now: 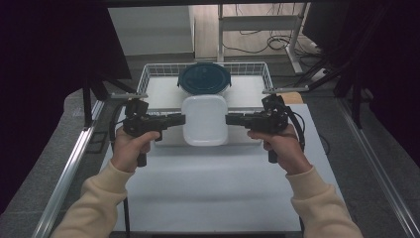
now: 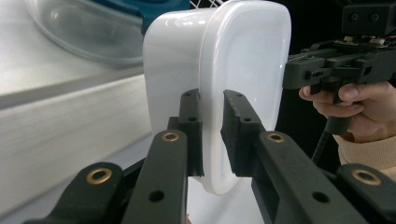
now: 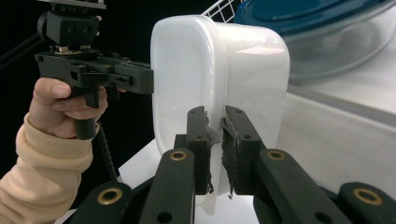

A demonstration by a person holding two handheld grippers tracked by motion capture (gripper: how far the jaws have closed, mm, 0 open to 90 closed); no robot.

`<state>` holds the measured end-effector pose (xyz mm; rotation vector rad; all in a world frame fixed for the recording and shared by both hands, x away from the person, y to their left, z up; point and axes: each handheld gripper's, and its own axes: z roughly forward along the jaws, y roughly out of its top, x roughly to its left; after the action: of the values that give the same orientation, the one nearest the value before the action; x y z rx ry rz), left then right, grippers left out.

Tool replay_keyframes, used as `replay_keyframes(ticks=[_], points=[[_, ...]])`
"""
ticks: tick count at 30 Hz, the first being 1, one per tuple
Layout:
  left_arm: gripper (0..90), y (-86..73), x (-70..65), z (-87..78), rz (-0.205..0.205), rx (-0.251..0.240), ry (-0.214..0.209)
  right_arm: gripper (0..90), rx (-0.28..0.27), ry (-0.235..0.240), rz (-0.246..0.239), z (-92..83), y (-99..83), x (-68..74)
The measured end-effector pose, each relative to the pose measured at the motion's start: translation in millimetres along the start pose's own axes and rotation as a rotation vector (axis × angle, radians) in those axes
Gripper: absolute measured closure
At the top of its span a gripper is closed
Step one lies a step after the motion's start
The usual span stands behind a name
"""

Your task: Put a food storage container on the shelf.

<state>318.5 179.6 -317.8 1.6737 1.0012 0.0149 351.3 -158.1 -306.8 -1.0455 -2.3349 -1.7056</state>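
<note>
White rectangular container (image 1: 204, 120) held off the white table (image 1: 208, 188), just in front of the wire basket (image 1: 148, 74) at the table's far edge, roughly midway between the left and right edges. Left gripper (image 1: 179, 119) clamped on the container's left rim; in the left gripper view, jaws closed narrow on the rim (image 2: 212, 140), one inside the wall and one outside. Right gripper (image 1: 232, 119) clamped on the opposite rim; in the right gripper view, jaws likewise pinched tight on the thin edge (image 3: 215, 140). Container level in the high view, open side up. Round glass bowl with dark blue lid (image 1: 204, 78) seated in the basket, directly behind the container. Both hands in cream sleeves (image 1: 94, 198), entering from the near edge.
</note>
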Motion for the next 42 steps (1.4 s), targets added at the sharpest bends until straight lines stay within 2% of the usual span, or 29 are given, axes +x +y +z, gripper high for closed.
replay_keyframes(ticks=[12, 20, 24, 37, 42], points=[[78.9, 34.8, -3.4, -5.9, 0.030, -0.011, -0.004, 80.9, -0.026, 0.008, -0.012, -6.0, 30.7, 2.2], [78.8, 59.4, 1.8, -10.1, 0.024, -0.025, -0.018, 81.0, -0.035, 0.020, -0.022, -6.3, 57.7, 2.3], [78.8, 74.1, 5.7, -11.4, 0.021, -0.024, -0.011, 81.0, -0.035, 0.018, -0.025, -3.8, 73.0, 0.3], [78.9, 111.7, 22.0, -12.5, -0.012, -0.013, -0.019, 80.9, -0.032, 0.025, 0.009, 8.5, 111.7, -12.2], [79.3, 120.2, 27.7, -10.2, -0.034, -0.009, -0.027, 80.8, -0.030, 0.037, 0.049, 11.9, 118.3, -20.4]])
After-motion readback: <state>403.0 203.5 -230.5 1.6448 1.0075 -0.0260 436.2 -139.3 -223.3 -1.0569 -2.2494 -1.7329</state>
